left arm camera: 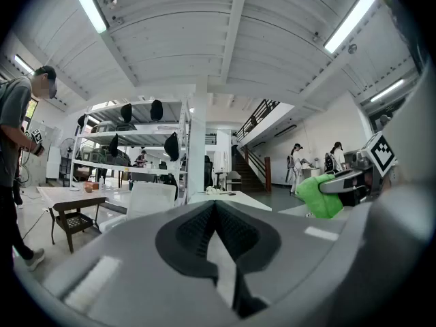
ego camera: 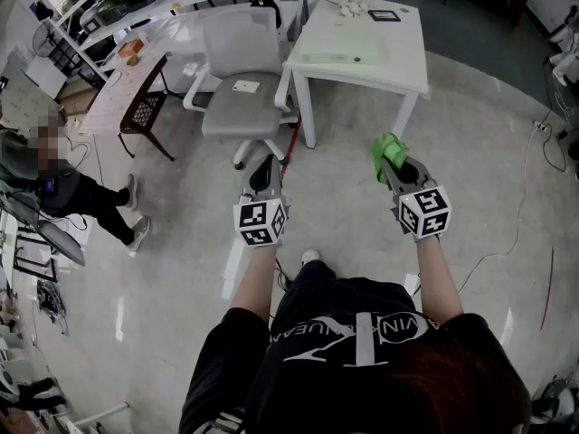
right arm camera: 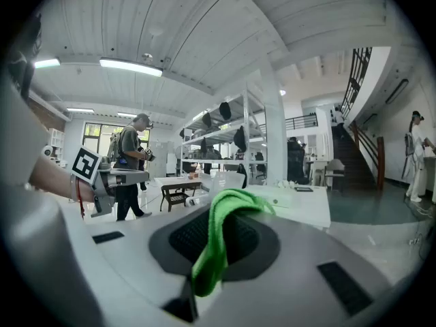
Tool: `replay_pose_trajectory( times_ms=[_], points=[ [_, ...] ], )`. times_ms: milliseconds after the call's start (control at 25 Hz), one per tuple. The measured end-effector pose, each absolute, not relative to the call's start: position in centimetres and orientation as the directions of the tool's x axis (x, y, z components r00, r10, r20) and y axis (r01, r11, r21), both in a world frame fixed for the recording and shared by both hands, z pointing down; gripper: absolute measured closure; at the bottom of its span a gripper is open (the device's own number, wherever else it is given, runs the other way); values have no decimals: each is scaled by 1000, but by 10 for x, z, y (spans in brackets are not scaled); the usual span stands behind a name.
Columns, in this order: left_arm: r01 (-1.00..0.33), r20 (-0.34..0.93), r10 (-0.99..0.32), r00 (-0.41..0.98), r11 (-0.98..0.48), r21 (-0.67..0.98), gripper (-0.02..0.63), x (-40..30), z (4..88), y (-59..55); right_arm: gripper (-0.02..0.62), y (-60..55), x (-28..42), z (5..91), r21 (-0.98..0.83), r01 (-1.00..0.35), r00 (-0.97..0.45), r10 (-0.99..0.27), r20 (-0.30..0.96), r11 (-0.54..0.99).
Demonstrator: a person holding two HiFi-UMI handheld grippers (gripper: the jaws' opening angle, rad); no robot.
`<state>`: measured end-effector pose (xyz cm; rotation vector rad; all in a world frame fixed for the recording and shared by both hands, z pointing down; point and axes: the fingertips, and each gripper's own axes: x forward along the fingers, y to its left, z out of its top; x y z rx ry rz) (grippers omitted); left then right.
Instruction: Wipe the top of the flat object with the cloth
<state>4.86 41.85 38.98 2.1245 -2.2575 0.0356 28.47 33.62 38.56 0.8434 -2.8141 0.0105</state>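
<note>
**Right hand-held gripper** (ego camera: 393,158): the jaws are closed on the green cloth (ego camera: 387,145). It is pinched at a fold and bunches above the tips, and a loose tail droops between the pads in the right gripper view.

**Left hand-held gripper** (ego camera: 262,174): the jaws are together with nothing between them. Both grippers are held out over bare floor, well apart from the work.

**Work area:** the white tabletop (ego camera: 403,61) stands ahead, beside an office chair (ego camera: 237,80). On it lie a pale flat sheet (ego camera: 339,57) and, farther back, a small dark-framed flat item (ego camera: 384,14). I cannot tell from here which of them is the flat object meant.

**Handling assessment:** the cloth is light, soft and limp (it will fold over on itself rather than lie open). The present pinch looks adequate for carrying, but wiping will likely need the bunched part pressed flat onto the surface. A thin sheet may slide under the strokes — the free gripper could steady an edge. Wiping has not yet begun.
</note>
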Motion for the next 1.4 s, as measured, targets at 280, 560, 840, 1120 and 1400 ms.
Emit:
replay_pose_trajectory(
  times_ms=[280,560,840,1120,1400],
  points=[
    [-997,25,-997,-71,71,0,601,48,378,415,565,331,283,379,56,-533,-827,-534,176,844],
    [-998,16,-997,-70,70,-3,601,49,377,402,566,320,285,380,55,-539,-825,-540,165,841],
    [-998,26,-998,-59,58,-6,601,49,382,386,566,299,293,384,12,-570,-813,-566,133,822],
    [-999,57,-998,-38,38,6,601,31,401,338,566,259,290,405,-2,-604,-787,-596,159,797],
    [-1000,65,-998,25,-24,12,601,4,405,259,566,198,262,410,-15,-639,-759,-627,177,769]
  ],
)
